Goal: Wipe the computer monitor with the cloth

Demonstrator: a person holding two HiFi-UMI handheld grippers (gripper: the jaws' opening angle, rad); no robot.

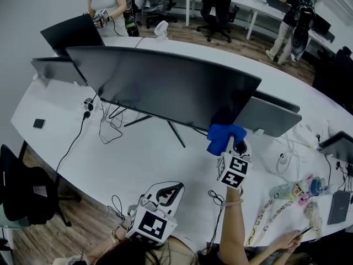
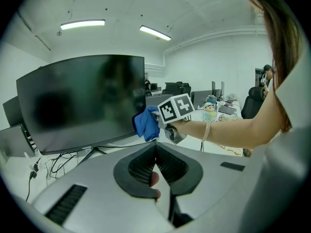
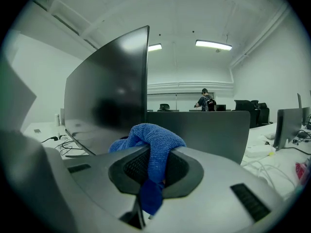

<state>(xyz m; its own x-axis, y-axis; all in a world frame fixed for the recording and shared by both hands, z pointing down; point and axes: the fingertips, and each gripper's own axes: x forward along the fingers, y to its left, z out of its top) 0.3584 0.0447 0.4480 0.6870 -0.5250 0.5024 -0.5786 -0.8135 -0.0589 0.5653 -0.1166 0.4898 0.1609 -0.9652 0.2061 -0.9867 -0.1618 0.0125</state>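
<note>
Head view: the right gripper [image 1: 229,143] clenches a blue cloth [image 1: 223,136] at the lower right corner of the curved monitor [image 1: 165,84], while the left gripper [image 1: 168,191] hangs in front of the monitor, over the white table [image 1: 138,153]. Left gripper view: its jaws meet on nothing, and the cloth [image 2: 146,123] sits at the monitor's right edge. Right gripper view: the cloth [image 3: 150,140] is bunched between the jaws, just beside the screen's edge. Wiping well likely means pressing the wad lightly flat and sweeping leftward in overlapping passes without rocking the monitor.

Bright ceiling strips [image 2: 82,24] light everything evenly (fisheye edges darken, curve).
</note>
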